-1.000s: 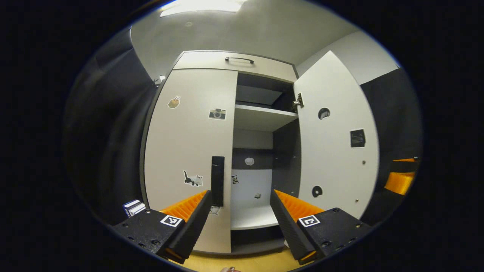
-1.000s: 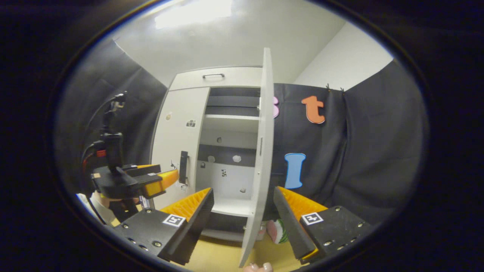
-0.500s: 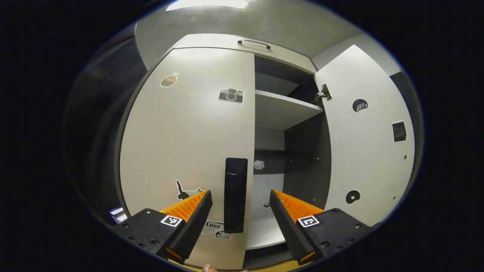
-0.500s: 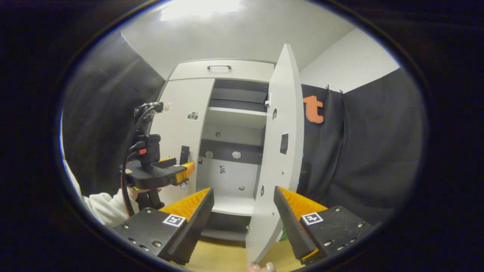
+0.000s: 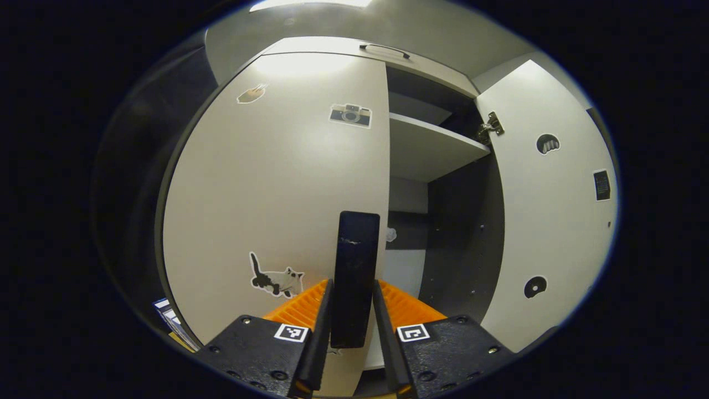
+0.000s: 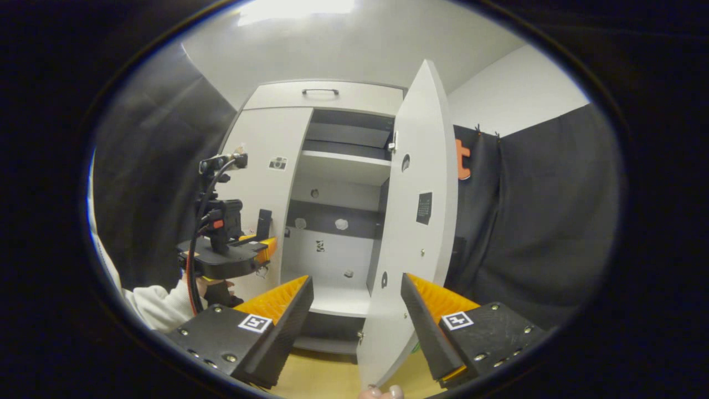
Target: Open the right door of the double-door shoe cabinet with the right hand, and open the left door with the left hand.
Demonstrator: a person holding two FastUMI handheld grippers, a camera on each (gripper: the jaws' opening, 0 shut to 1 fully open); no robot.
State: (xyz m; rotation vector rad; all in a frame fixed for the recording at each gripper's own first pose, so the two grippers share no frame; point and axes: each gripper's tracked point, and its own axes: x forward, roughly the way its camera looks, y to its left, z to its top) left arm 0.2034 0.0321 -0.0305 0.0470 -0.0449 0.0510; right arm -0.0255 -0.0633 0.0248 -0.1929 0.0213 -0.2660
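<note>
The white shoe cabinet's left door (image 5: 277, 183) is closed and carries several stickers. Its black vertical handle (image 5: 354, 260) stands between my left gripper's fingers, and the left gripper (image 5: 352, 284) is shut on it. The right door (image 5: 554, 221) hangs open, baring the shelves. In the right gripper view the open right door (image 6: 415, 221) shows nearly edge-on, its lower part in line with the gap of my right gripper (image 6: 354, 282), which is open and holds nothing. Farther off on the left, the left gripper (image 6: 260, 249) sits at the left door's handle (image 6: 264, 220).
Inside are a white upper shelf (image 5: 432, 149) and a lower shelf (image 6: 338, 296). A drawer with a dark handle (image 6: 319, 91) tops the cabinet. Black cloth (image 6: 532, 233) hangs to the right. A hand and pale sleeve (image 6: 160, 305) hold the left gripper. The floor (image 6: 327, 377) is wooden.
My left gripper moved forward to the left door's handle and shut on it. The right door swung wider open while my right gripper stayed open.
</note>
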